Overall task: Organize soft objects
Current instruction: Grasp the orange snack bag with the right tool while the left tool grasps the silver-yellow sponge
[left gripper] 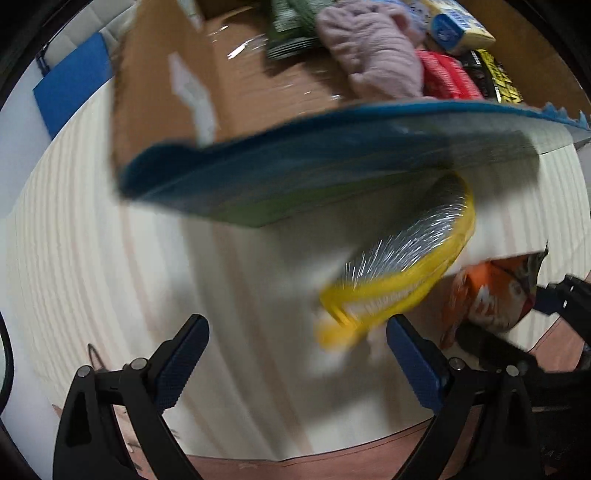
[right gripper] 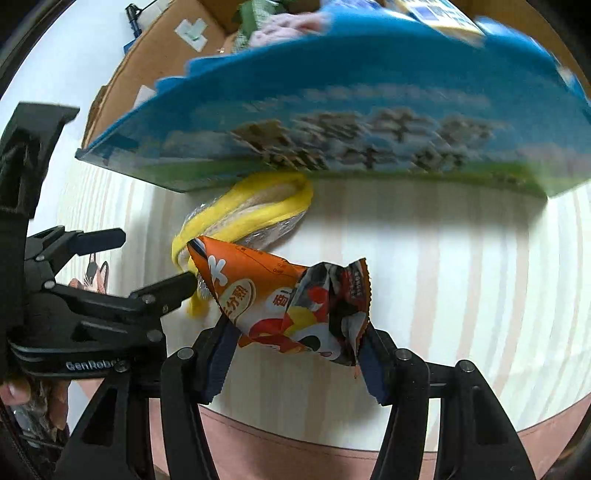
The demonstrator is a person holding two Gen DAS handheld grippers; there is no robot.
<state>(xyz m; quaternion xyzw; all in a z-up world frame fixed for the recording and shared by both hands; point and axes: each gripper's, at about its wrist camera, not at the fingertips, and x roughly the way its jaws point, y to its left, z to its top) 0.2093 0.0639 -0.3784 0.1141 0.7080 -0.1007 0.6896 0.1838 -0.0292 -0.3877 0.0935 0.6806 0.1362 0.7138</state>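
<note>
My right gripper [right gripper: 295, 354] is shut on an orange snack packet [right gripper: 288, 299] and holds it above the striped table; the packet also shows in the left wrist view [left gripper: 491, 299]. My left gripper [left gripper: 295, 354] is open and empty, its fingers wide apart. A yellow-edged clear bag [left gripper: 402, 273] lies blurred just ahead of it, also in the right wrist view [right gripper: 247, 218]. A large blue bag [left gripper: 332, 166] hangs over the yellow one, partly over the cardboard box [left gripper: 162, 92]; it fills the right wrist view [right gripper: 351, 122].
The cardboard box holds a lilac knitted cloth [left gripper: 373, 48], a green packet [left gripper: 291, 22], a red item [left gripper: 447, 74] and a blue-and-yellow pack [left gripper: 458, 26]. A blue bag [left gripper: 70, 88] stands at the far left. The striped table [left gripper: 110, 258] ends near me.
</note>
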